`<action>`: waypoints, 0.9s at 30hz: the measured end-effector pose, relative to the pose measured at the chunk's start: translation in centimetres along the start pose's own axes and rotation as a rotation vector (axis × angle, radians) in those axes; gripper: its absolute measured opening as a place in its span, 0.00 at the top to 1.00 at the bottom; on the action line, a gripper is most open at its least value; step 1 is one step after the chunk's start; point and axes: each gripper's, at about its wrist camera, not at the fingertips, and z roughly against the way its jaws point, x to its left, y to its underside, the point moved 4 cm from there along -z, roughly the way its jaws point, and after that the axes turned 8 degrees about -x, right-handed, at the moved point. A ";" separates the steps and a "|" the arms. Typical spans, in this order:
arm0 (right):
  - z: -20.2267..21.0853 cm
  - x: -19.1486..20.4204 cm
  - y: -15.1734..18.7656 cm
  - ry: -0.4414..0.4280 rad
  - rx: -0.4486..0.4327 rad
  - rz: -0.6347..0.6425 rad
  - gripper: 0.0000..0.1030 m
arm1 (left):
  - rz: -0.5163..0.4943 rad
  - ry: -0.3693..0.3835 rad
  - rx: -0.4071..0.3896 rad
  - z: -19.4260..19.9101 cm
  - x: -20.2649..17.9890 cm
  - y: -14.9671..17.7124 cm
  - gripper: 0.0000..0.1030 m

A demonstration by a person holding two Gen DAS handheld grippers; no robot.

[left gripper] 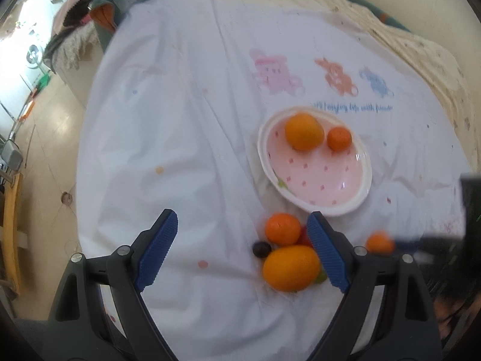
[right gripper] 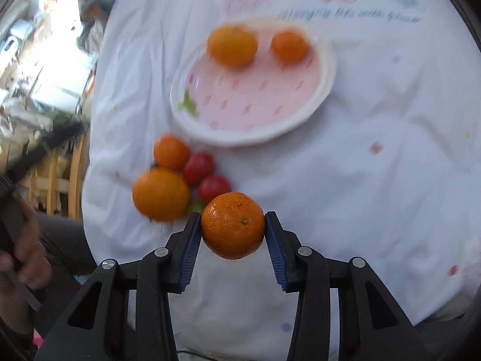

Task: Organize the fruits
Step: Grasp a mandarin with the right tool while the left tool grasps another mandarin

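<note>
Right gripper is clamped on a mandarin, blue pads pressing both its sides, held above the white cloth just near of the loose fruit pile: a large orange, a smaller mandarin, two red tomatoes and a green bit peeking out under them. Left gripper hangs with jaws wide apart and nothing between them, the same pile lying close by its right finger, while beyond the pile the pink dotted plate carries an orange and a small mandarin side by side at its far edge
</note>
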 end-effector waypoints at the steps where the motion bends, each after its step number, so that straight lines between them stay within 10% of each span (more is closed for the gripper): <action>1: 0.5 -0.4 -0.5 0.011 -0.021 -0.002 0.57 | -0.002 0.010 0.016 -0.2 -0.3 0.4 0.17; 11: 1.1 -3.1 -1.6 0.029 -0.118 -0.151 0.57 | 0.009 0.089 0.214 -4.1 -3.7 5.6 0.17; 27: 0.6 -3.4 -2.2 0.084 -0.134 -0.127 0.57 | -0.010 0.059 0.239 -6.0 -4.4 6.8 0.30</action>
